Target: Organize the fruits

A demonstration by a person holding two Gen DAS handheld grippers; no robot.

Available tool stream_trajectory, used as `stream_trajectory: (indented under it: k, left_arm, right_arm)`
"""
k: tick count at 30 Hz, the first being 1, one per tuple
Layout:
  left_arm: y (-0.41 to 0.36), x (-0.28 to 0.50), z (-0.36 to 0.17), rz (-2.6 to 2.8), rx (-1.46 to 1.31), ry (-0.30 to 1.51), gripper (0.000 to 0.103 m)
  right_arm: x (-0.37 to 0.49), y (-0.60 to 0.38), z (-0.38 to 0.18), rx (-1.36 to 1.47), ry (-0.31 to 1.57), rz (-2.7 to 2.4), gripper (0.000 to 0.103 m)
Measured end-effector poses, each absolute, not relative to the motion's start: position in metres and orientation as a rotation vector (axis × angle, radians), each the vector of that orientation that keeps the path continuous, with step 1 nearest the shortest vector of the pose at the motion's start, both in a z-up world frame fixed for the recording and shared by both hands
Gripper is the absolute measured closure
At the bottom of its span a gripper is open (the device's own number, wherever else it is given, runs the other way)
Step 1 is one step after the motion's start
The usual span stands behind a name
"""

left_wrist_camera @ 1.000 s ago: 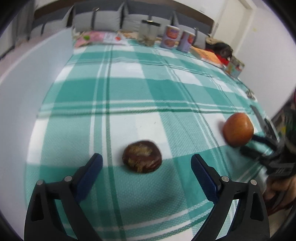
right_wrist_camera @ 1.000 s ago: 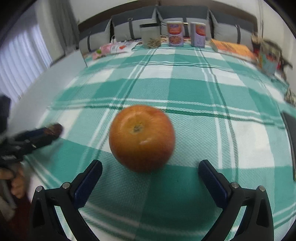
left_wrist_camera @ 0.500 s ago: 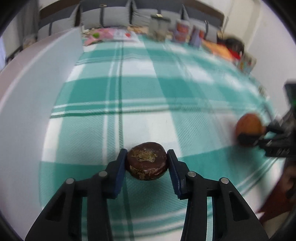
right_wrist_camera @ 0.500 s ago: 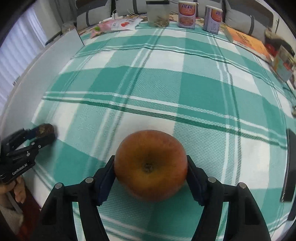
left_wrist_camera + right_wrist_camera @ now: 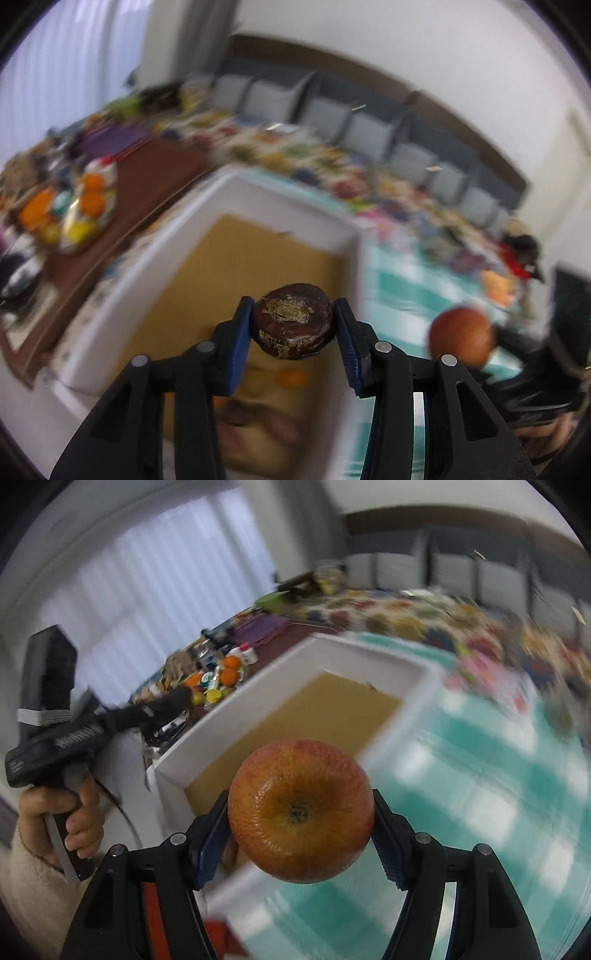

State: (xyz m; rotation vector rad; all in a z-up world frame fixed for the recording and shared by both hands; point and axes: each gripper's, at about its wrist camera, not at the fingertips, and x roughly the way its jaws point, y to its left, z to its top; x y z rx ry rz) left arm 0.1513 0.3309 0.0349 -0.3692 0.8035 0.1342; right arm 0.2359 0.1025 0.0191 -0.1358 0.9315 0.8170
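Both tongs are seen clamped on fruit and raised off the table: the left gripper [image 5: 293, 326] is closed on a dark brown fruit [image 5: 293, 321], flattened and scarred with pale flaking patches on top, and the right gripper [image 5: 300, 825] is closed on a round red-orange fruit [image 5: 300, 810], its dimpled end turned toward the lens. In each case the blue pads [image 5: 241, 332] are pressed against the sides of the fruit, so the contact faces themselves are hidden. A white box [image 5: 295, 201] with a tan cardboard-coloured floor is seen below and beyond both fruits; its near end is cut off behind the black gripper frames, and a few orange and brownish shapes at its bottom are too smeared to be identified, though they may be other fruit. The teal-and-white checked cloth [image 5: 480, 775] is heavily blurred, as is the clutter along the far side of the table. In the right wrist view the left gripper is seen from the side, held by a hand [image 5: 62, 819] with a cream fleecy sleeve [image 5: 29, 890]; its tips and the dark fruit are lost against the clutter behind. In the left wrist view the red-orange fruit [image 5: 461, 334] appears at the right, blurred, with the tool holding it only partly made out.
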Motion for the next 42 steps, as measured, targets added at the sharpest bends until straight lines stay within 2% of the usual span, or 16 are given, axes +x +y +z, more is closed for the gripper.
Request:
stream_trajectory:
  k: [6, 9, 14, 16, 18, 21, 23, 24, 26, 30, 31, 34, 42]
  left_arm:
    - [0.381, 0.203, -0.066, 0.247, -0.384, 1.059, 0.058]
    - [0.389, 0.214, -0.096, 0.284, -0.38, 1.132, 0.058]
    - [0.394, 0.219, -0.116, 0.288, -0.357, 1.218, 0.058]
    - [0.397, 0.221, -0.12, 0.287, -0.349, 1.237, 0.056]
    - [0.395, 0.22, -0.118, 0.274, -0.341, 1.229, 0.042]
    - [0.391, 0.207, -0.096, 0.264, -0.344, 1.135, 0.039]
    - [0.384, 0.195, -0.071, 0.253, -0.325, 1.048, 0.031]
    - [0.379, 0.187, -0.056, 0.255, -0.301, 0.998, 0.025]
    - [0.368, 0.172, -0.027, 0.264, -0.248, 0.909, 0.02]
    - [0.343, 0.138, 0.031, 0.262, -0.165, 0.757, 0.015]
    - [0.337, 0.129, 0.043, 0.265, -0.15, 0.723, 0.012]
    - [0.323, 0.111, 0.066, 0.315, -0.101, 0.659, 0.007]
    - [0.317, 0.09, 0.037, 0.515, -0.087, 0.863, 0.007]
  right_arm:
    - [0.324, 0.185, -0.043, -0.3, 1.058, 0.73, 0.033]
    - [0.357, 0.201, -0.082, -0.351, 1.136, 0.662, 0.033]
    - [0.384, 0.199, -0.123, -0.38, 1.239, 0.586, 0.033]
    - [0.386, 0.202, -0.124, -0.398, 1.22, 0.577, 0.032]
    - [0.386, 0.199, -0.113, -0.387, 1.202, 0.577, 0.025]
    - [0.379, 0.189, -0.083, -0.345, 1.138, 0.57, 0.021]
    - [0.371, 0.178, -0.057, -0.309, 1.093, 0.574, 0.01]
    - [0.365, 0.173, -0.042, -0.288, 1.071, 0.579, 0.007]
    - [0.349, 0.166, -0.015, -0.258, 1.039, 0.588, 0.0]
    - [0.308, 0.15, 0.04, -0.224, 0.968, 0.595, 0.0]
    - [0.294, 0.145, 0.05, -0.217, 0.948, 0.595, 0.0]
    - [0.261, 0.136, 0.06, -0.238, 0.947, 0.574, 0.0]
    - [0.172, 0.115, 0.014, -0.253, 0.968, 0.538, 0.0]
